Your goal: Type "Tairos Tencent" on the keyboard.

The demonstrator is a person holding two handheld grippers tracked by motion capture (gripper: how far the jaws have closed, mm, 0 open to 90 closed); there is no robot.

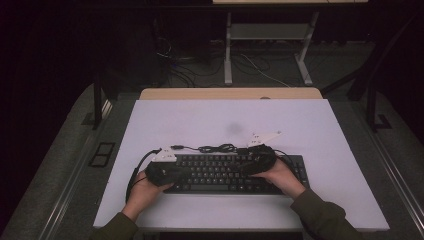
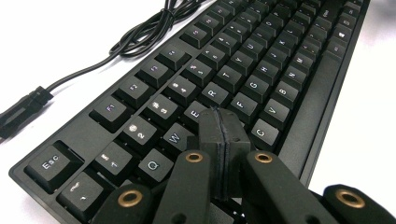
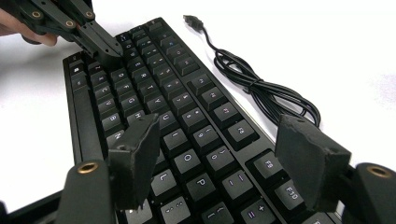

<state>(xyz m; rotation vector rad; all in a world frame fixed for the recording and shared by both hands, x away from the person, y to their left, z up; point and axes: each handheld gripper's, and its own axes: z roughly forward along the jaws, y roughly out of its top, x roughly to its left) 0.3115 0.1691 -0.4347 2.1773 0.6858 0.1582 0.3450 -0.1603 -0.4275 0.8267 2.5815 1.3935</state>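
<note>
A black keyboard (image 1: 220, 174) lay flat near the front edge of the white tabletop (image 1: 320, 200), long side facing the person. Its cable (image 1: 217, 148) sat bundled loosely on the tabletop just behind the keyboard, the plug end (image 2: 23, 112) lying free to the left.

Left hand-held gripper (image 1: 162, 171): positioned over the left end of the keyboard. In the left gripper view, its jaws were pressed together with nothing between them, tips down among the letter keys close to the E, D and C keys (image 2: 219, 135). Whether the tips actually touched a key could not be told.

Right hand-held gripper (image 1: 257, 159): positioned over the right-centre portion of the keyboard. In the right gripper view, its jaws stood wide apart and empty, hovering above the keys around O, P and L (image 3: 219, 158); the left hand-held gripper's closed tips (image 3: 109, 49) appeared at the far end of the key rows.

Both hands (image 1: 142, 192) gripped the tools from the near side.
</note>
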